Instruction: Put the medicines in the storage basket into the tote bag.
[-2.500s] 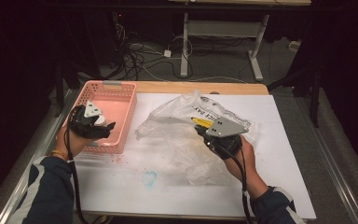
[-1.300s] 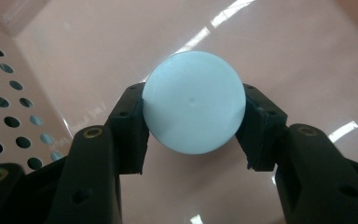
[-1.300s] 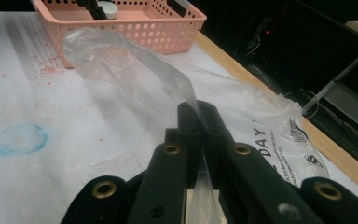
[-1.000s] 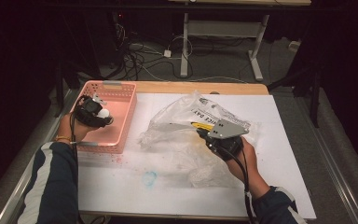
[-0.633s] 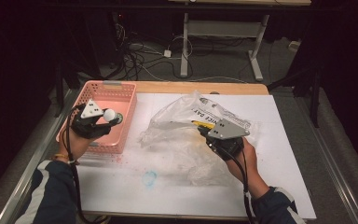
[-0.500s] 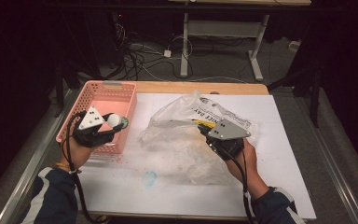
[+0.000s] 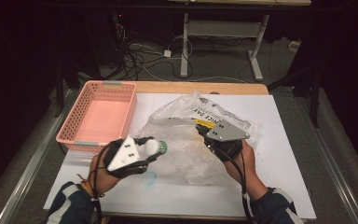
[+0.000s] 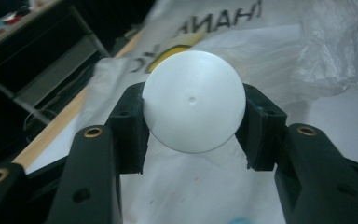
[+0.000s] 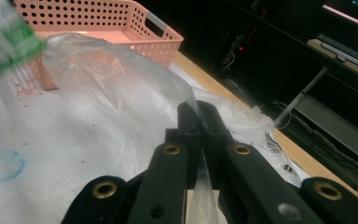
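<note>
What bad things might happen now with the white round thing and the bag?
1. The left gripper pinches the smooth white bottle only at its round sides, so it might slip out.
2. The right gripper holds just a thin edge of the plastic bag; that edge could tear or slide free.
3. The bag's mouth looks floppy, so the bottle may miss it.

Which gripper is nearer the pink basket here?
Left. The left gripper, holding a white bottle, sits just off the pink basket's near corner; the right gripper pinches the plastic bag farther right.
</note>
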A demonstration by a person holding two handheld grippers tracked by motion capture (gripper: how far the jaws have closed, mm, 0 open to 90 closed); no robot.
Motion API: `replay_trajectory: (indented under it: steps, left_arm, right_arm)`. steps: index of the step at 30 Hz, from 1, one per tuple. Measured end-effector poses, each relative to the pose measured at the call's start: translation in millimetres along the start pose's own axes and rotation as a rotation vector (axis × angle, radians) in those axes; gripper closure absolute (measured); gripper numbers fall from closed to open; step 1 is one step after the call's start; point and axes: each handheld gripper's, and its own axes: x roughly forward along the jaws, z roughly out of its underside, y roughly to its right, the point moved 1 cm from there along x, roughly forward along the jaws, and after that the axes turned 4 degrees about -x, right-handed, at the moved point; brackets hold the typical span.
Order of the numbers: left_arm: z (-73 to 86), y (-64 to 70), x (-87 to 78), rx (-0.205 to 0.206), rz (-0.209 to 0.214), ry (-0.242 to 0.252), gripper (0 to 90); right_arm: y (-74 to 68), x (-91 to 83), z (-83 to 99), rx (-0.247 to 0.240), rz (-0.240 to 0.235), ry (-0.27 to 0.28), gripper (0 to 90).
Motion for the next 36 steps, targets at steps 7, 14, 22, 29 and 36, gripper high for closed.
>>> replay_trajectory:
  steps: [7,14,22,29,36]
  left_arm:
    - [2.8,16.0,69.1,0.050,0.053,-0.086,48.4]
    - [11.7,13.2,122.9,0.007,0.058,-0.115,48.4]
    - [22.1,11.3,159.2,-0.059,-0.006,-0.149,48.0]
    - [24.6,15.7,159.4,-0.065,-0.037,-0.149,33.5]
    - [16.1,35.9,128.5,0.075,-0.070,-0.117,29.7]
  right_arm:
    - [-6.7,0.4,-4.1,-0.002,-0.022,0.003,90.0]
    - [-7.4,4.1,-0.4,0.020,-0.053,-0.010,90.0]
    - [-6.3,5.5,1.6,0.027,-0.077,-0.014,90.0]
    - [-3.4,7.6,5.8,0.028,-0.069,-0.035,90.0]
    - [-1.7,7.7,8.7,0.031,-0.066,-0.047,89.5]
